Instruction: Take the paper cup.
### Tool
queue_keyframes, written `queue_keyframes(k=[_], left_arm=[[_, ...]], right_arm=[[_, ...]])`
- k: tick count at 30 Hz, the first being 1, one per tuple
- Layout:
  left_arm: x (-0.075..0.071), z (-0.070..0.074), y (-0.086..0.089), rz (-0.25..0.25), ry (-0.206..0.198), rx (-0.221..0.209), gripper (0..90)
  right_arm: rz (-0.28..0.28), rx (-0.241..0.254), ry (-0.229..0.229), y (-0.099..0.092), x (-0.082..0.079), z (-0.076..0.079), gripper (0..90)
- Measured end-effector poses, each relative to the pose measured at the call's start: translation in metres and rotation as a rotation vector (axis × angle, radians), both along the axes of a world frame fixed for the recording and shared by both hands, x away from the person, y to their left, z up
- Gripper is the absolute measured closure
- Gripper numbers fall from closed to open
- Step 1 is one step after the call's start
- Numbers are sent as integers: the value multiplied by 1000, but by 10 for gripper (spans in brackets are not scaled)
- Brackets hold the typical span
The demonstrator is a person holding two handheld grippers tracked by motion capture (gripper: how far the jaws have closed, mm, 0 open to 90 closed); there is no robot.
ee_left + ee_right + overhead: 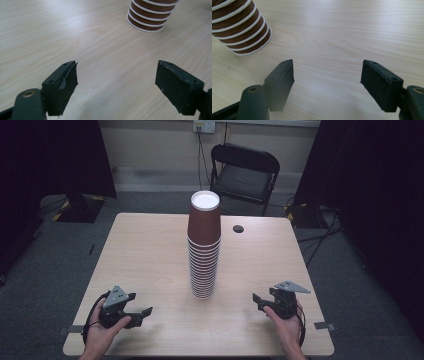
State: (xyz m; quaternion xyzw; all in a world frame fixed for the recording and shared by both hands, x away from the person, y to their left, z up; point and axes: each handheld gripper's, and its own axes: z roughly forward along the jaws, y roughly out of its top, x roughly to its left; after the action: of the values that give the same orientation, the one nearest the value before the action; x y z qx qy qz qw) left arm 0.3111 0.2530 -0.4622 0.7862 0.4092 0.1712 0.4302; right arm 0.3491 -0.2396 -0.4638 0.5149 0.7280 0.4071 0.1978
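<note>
A tall stack of brown paper cups with white rims stands upside down in the middle of the light wooden table. Its bottom rims appear in the left gripper view at the top and in the right gripper view at the upper left. My left gripper rests near the front left edge, held by a hand, jaws wide apart with bare wood between them. My right gripper sits near the front right, also held, its jaws apart and empty. Both point inward toward the stack.
A black folding chair stands behind the table. A small dark hole lies in the tabletop to the right of the stack's top. Grey tape marks sit at the front left and front right edges. Dark curtains flank the room.
</note>
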Motion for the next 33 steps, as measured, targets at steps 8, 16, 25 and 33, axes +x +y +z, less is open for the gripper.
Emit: queue_keyframes(k=[8, 16, 25, 33], left_arm=[[3, 0, 0, 1, 2, -11, 178], [4, -4, -2, 3, 47, -60, 183], [1, 0, 1, 13, 25, -57, 181], [-1, 4, 4, 6, 22, -52, 181]], right_arm=[[49, 18, -6, 6, -2, 2, 264], [93, 78, -9, 11, -4, 9, 265], [151, 87, -45, 23, -8, 23, 264], [213, 83, -67, 32, -12, 40, 263]])
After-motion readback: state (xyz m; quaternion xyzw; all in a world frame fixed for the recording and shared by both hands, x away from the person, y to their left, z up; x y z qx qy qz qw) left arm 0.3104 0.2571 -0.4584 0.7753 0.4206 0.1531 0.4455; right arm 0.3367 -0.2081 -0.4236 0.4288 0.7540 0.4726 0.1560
